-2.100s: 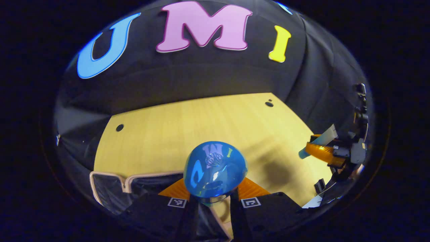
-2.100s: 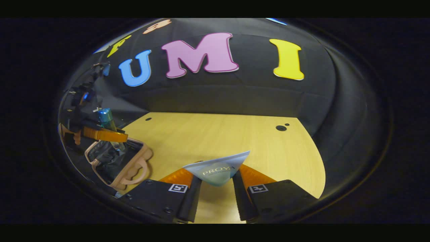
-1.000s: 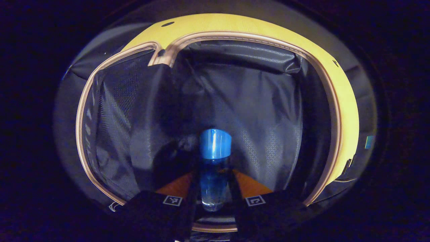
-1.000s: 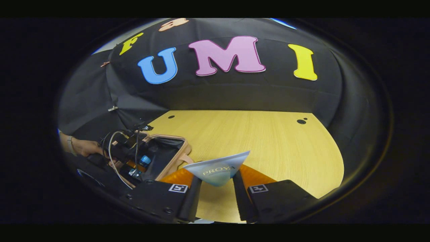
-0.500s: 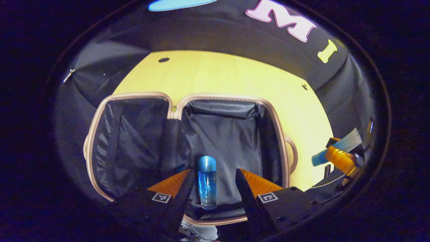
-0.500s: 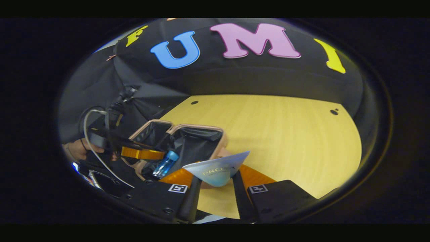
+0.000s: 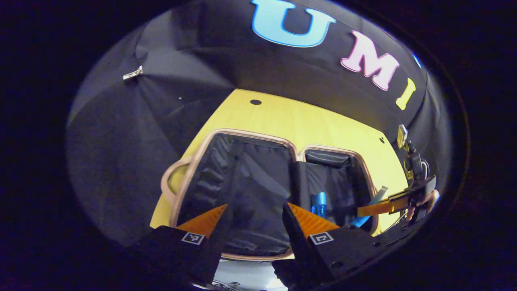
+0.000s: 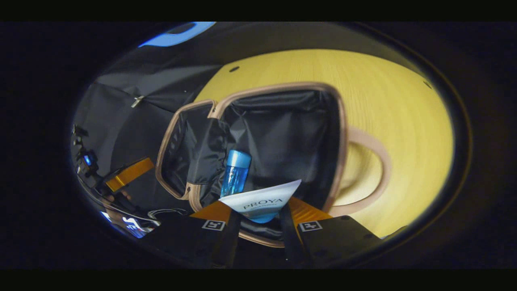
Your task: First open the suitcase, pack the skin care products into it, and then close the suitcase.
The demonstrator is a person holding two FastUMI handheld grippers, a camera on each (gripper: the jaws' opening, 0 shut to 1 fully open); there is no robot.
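- The left gripper (image 7: 253,218) no longer holds the blue bottle (image 8: 235,173): its fingers stand wide apart with nothing between them, where a second ago they were closed on the bottle inside the case.
- That bottle now lies on the dark lining of the suitcase (image 8: 341,121), cap pointing away from the right gripper's fingers and just beyond their left tip. In the left gripper view it (image 7: 319,204) sits past the right finger, off to that side, so the left gripper has pulled back and swung toward the case's other half.
- The suitcase lies open flat on the wooden table (image 8: 404,105), both lined halves showing, its tan rim (image 7: 242,135) running around each and a handle loop (image 8: 373,178) beyond the right gripper's right finger.
- The right gripper (image 8: 258,220) has come from over bare table to over the open case. Its fingers are closed on the pale tube (image 8: 262,202), which sticks up between them with its flat crimped end uppermost; the grip looks unchanged.
- In the left gripper view the right gripper (image 7: 379,208) shows far off to the right of the fingers, the tube (image 7: 369,208) angled down over the case's rim.
- By my reading, one product is packed and the second is about to be set beside the bottle; closing the case is not yet begun.
- The release likely wants the tube lowered clear of the bottle so neither rolls toward the rim.
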